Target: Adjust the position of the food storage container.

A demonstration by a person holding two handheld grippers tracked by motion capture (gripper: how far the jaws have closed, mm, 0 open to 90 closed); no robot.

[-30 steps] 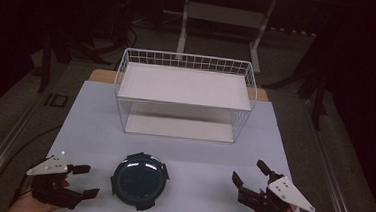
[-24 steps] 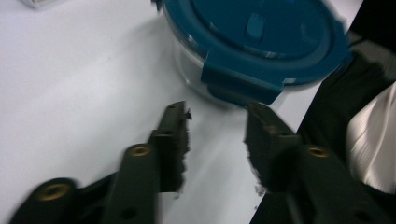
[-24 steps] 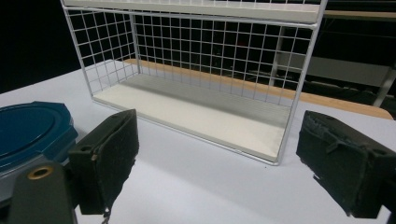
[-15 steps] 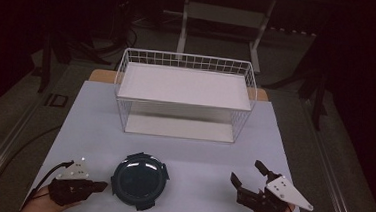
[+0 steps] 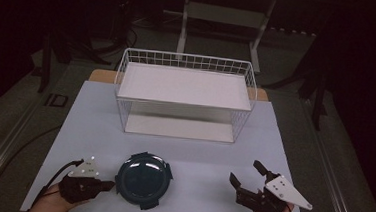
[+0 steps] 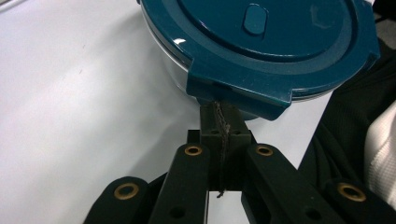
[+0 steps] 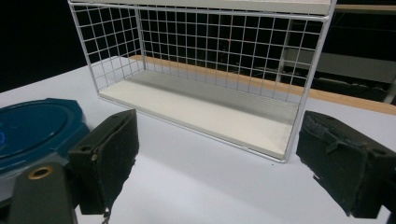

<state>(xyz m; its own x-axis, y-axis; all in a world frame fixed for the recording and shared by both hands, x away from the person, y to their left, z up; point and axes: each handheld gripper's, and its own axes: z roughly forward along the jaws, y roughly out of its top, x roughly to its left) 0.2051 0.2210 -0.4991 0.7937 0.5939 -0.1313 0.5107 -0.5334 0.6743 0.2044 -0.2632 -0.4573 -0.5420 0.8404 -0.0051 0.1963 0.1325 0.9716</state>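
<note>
A round container with a dark teal clip-on lid (image 5: pixel 143 179) sits near the table's front edge, left of centre. In the left gripper view the lid (image 6: pixel 261 42) has a latch tab hanging over its near rim. My left gripper (image 5: pixel 106 184) lies just left of the container, jaws pressed together, and its tips (image 6: pixel 223 119) are tucked under that tab, so the tab hides their ends. My right gripper (image 5: pixel 245 172) rests at the front right, open and holding nothing. Its wide-apart pads (image 7: pixel 109 158) frame the wire rack, with the lid (image 7: pixel 32 126) at the left.
A white two-level wire rack (image 5: pixel 185 86) stands mid-table behind the container, both shelves bare; the right gripper view shows its lower shelf (image 7: pixel 210 107). The white table top (image 5: pixel 94 124) ends close to both hands. Dark floor, cables and stands surround it.
My left gripper went from open to shut and slid right until its tips met the container's left edge. The right gripper has barely moved.
</note>
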